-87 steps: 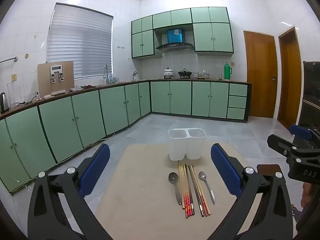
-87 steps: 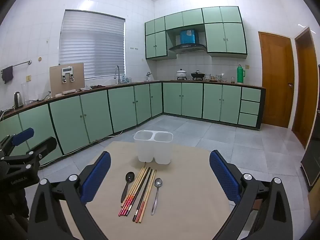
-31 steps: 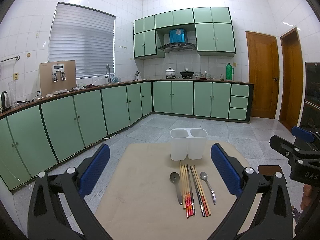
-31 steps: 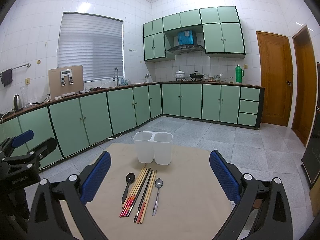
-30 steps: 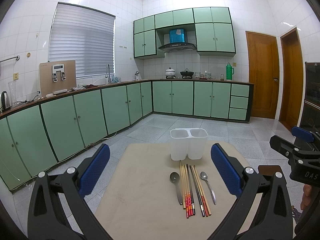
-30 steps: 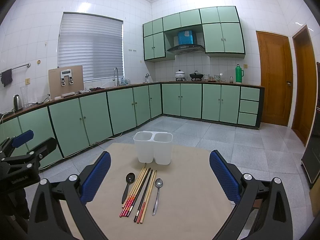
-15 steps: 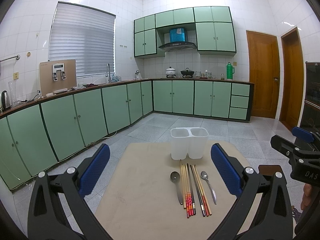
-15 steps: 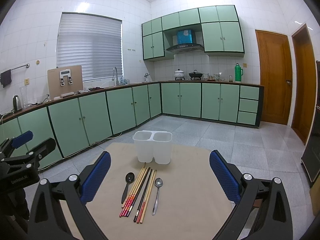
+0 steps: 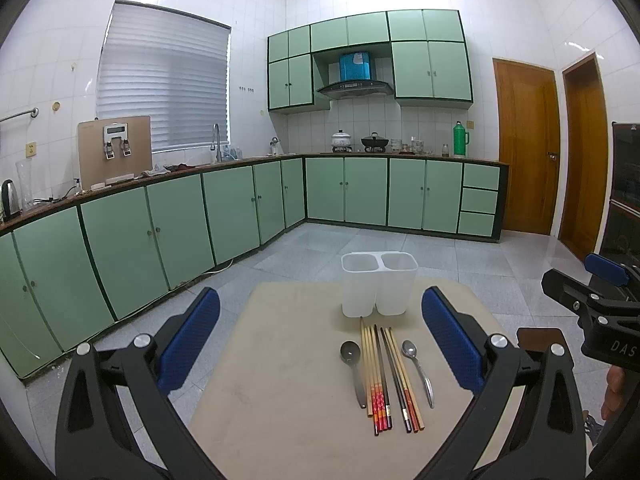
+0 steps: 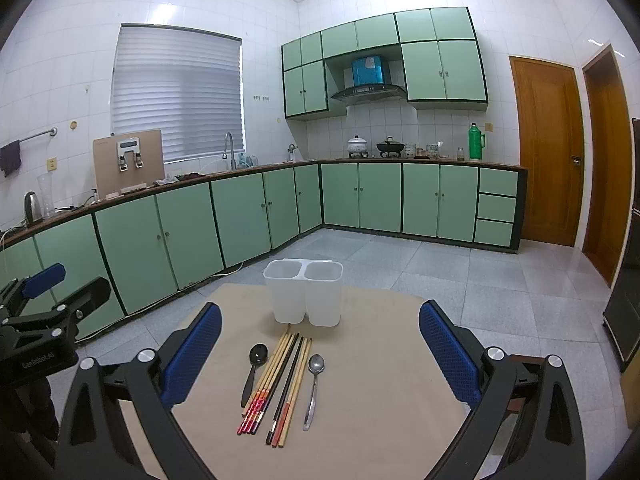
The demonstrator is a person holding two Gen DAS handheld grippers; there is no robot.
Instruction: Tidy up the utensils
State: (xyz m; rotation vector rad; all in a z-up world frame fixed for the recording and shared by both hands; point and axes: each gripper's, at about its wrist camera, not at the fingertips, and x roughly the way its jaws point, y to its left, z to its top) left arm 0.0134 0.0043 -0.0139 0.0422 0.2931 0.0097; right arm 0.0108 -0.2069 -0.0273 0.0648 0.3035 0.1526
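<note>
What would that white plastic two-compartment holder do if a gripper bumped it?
The white plastic two-compartment holder looks empty and thin-walled, so probably light and apt to slide on the beige tabletop. Standing tall and upright, it might tip.

Spoons [image 10: 314, 383], chopsticks [image 10: 276, 382] before seemingly empty holder [image 10: 304, 292]

Each hand-held gripper, left [image 9: 320, 338] and right [image 10: 320, 344], has a matte black plastic frame with triangular cutouts, silver screw heads, and blue textured pads [image 9: 450, 346] lining its fingers. White lettering marks the black housings.
</note>
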